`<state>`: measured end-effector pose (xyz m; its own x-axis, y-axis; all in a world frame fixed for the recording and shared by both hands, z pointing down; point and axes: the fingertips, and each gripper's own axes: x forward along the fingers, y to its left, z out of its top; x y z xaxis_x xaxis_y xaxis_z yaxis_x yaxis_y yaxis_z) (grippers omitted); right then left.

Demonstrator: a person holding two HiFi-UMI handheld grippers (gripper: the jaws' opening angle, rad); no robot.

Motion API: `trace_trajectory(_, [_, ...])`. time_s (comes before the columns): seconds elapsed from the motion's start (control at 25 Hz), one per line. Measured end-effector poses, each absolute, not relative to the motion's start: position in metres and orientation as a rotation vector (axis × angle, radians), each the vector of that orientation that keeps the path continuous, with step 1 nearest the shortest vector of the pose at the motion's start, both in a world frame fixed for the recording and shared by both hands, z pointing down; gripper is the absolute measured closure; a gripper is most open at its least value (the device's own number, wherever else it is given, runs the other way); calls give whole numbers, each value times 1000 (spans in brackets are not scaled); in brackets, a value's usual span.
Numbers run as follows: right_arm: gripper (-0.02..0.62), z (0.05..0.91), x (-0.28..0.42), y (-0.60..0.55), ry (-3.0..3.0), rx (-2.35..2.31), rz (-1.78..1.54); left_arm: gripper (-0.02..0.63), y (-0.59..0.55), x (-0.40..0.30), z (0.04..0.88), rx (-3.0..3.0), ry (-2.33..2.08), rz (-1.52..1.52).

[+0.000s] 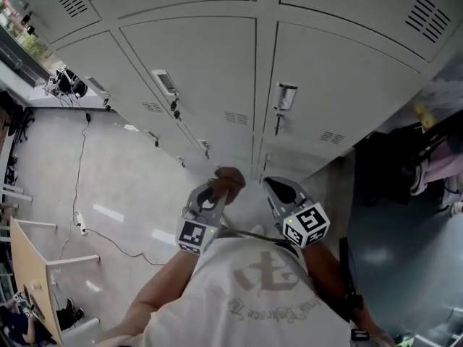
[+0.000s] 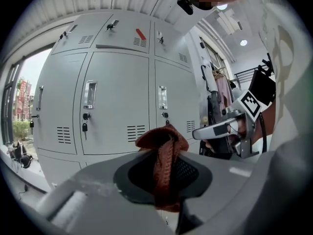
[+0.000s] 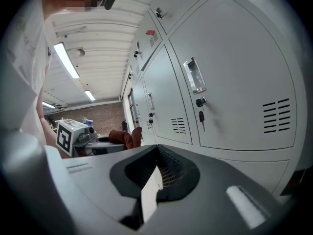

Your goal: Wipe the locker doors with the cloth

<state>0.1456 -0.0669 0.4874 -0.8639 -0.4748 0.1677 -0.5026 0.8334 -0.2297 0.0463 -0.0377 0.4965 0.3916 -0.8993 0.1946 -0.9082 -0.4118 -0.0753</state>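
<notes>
A rust-brown cloth point(image 1: 228, 181) is bunched in my left gripper point(image 1: 215, 195), which is shut on it just short of the grey locker doors point(image 1: 210, 63). In the left gripper view the cloth point(image 2: 164, 164) hangs folded between the closed jaws, with the locker doors point(image 2: 115, 106) straight ahead. My right gripper point(image 1: 278, 191) is held beside the left one, shut with nothing in it. In the right gripper view its jaws point(image 3: 156, 150) meet, a locker door point(image 3: 239, 97) is close on the right, and the cloth point(image 3: 123, 137) shows at the left.
Keys hang from locks on the doors point(image 2: 85, 127). Cables point(image 1: 81, 194) trail over the pale floor at the left, near a wooden desk point(image 1: 29, 273). Dark bags and hung clothes point(image 1: 412, 165) crowd the right end of the lockers.
</notes>
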Motion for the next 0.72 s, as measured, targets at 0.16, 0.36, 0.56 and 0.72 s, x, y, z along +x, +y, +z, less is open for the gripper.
trace_trajectory(0.16, [588,487,148,-66,-2924,772,401,534,-43,51,494,2591,-1676,302])
trace_trajectory(0.36, [588,485,151,-66,-2936,775,409,534,-47,55,490,2606,-1667,302])
trace_trajectory(0.56, [588,486,155,-68,-2928,794,414,534,-51,58,491,2615,-1651,308])
trace_trajectory(0.72, [588,486,156,-69,-2927,812,417,534,-53,63,487,2648,-1631,323])
